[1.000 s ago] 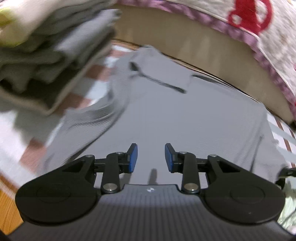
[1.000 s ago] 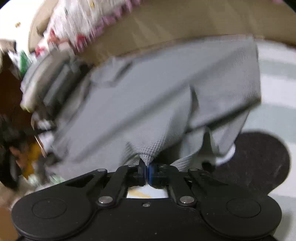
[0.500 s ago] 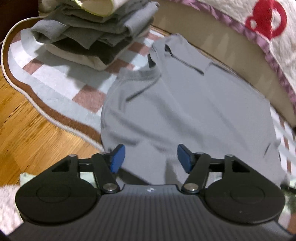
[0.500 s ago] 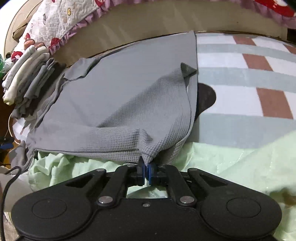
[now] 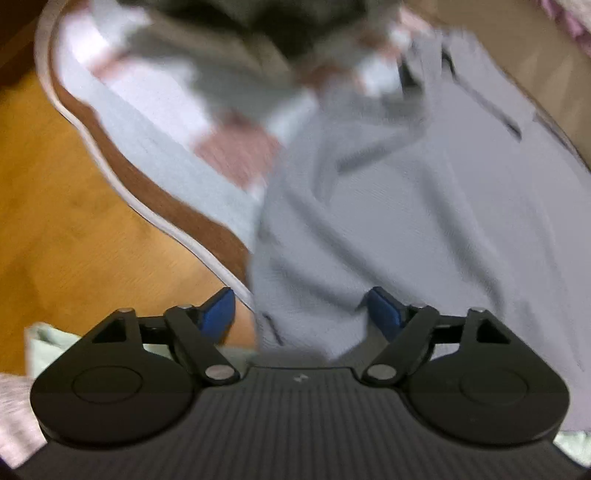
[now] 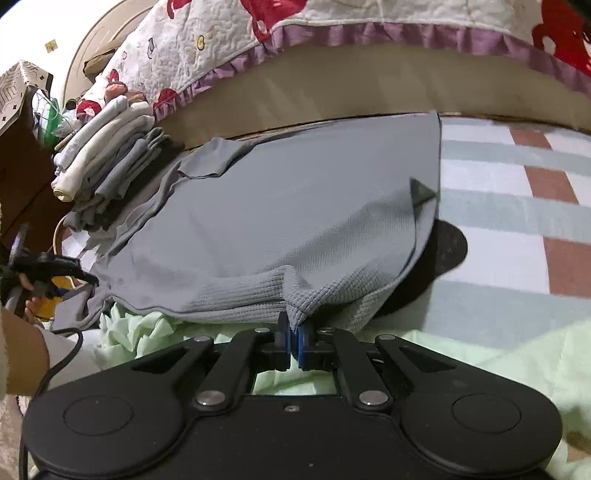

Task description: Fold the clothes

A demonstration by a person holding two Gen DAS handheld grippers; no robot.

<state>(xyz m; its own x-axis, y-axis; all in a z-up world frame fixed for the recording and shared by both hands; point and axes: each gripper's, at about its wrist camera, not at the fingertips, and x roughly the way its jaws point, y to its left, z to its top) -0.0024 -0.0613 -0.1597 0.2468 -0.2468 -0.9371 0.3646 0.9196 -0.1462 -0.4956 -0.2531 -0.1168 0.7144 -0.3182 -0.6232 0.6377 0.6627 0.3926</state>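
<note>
On the checked rug [image 6: 517, 206] beside the bed, the grey shirt [image 6: 295, 206] lay spread out almost flat, with its collar end toward the pile of folded clothes [image 6: 107, 162] and its far edge along the base of the bed [image 6: 332, 92]. My right gripper [image 6: 294, 338] was clenched on the near edge of the shirt; the ribbed cloth was pinched between the two blue pads [image 6: 302, 343] and rose a little there, so that a fold of it stood up from the rug. Below this raised edge I saw a pale green cloth [image 6: 480, 354], crumpled, which lay under the gripper and partly under the shirt.

My left gripper [image 5: 304, 314] was released, its jaws wide apart, and it hung over the corner of the shirt [image 5: 406, 221] that reached the rug's brown border [image 5: 177, 206]. The left view was blurred, so I could not tell whether the pads touched the cloth. The wooden floor [image 5: 74, 221] showed to the left of the rug. In the right view the left gripper [image 6: 55, 266] appeared small at the far left, held by a hand [image 6: 29, 291], near that same corner of the shirt. A quilt with red figures and a purple frill [image 6: 258, 33] hung over the bed above.
</note>
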